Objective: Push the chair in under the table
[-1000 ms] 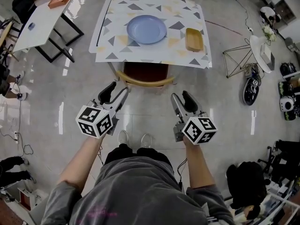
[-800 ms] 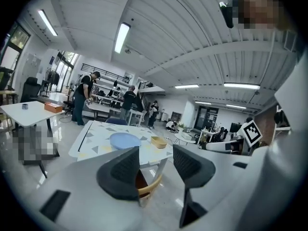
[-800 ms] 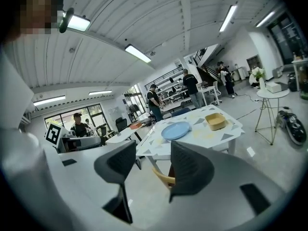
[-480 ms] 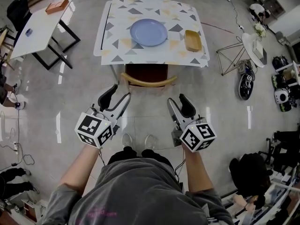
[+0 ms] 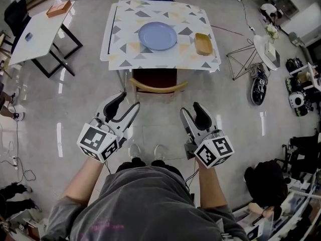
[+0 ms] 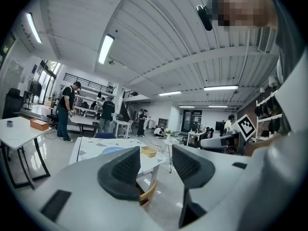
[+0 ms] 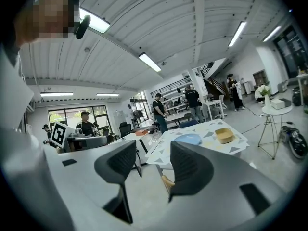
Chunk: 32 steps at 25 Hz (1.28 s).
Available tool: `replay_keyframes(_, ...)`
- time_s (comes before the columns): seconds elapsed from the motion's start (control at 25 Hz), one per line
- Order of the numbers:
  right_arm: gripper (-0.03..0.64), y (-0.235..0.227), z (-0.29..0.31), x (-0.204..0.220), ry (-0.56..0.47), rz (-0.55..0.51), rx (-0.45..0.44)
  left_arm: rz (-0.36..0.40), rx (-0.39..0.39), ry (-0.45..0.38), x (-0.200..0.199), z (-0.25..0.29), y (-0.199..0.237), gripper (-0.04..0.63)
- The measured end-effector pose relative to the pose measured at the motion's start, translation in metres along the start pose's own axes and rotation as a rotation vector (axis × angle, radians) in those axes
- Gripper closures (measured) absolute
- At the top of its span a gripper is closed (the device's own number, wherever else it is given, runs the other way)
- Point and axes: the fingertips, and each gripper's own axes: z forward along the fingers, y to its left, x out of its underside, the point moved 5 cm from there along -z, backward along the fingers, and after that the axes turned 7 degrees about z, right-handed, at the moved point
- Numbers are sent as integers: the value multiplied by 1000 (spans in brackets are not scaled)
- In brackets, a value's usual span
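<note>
Wood-backed chair (image 5: pixel 155 87) sits mostly under patterned worktop (image 5: pixel 186 51). L tongs (image 5: pixel 128 100) & R tongs (image 5: pixel 190 109) both open, empty, hovering short of chair back, not touching.

I see a bright, evenly lit room, ceiling strip lights (image 6: pixel 107 48) above my left gripper (image 6: pixel 156 166), glare streaks on the glossy floor (image 5: pixel 59 139) beside it, sharp focus, fisheye bending and dark corners.

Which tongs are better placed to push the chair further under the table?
Left, slightly: the empty left tongs, open though just narrowing, sit nearer the curved wooden chair back than the empty, open right tongs.
</note>
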Motion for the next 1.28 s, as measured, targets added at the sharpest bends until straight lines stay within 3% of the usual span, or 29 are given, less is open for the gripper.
replay_keyframes(0.36, 397, 2, -9, -6, -18, -10, -8, -5, 26, -19, -1, 1, -8, 414)
replay_keyframes(1.04, 527, -8, -16, -20, -27, -30, -57, 22, 28, -33, -13, 17, -34, 540)
replay_keyframes(1.28, 552, -18, -16, -21, -26, 9, -69, 27, 31, -36, -15, 27, -41, 551)
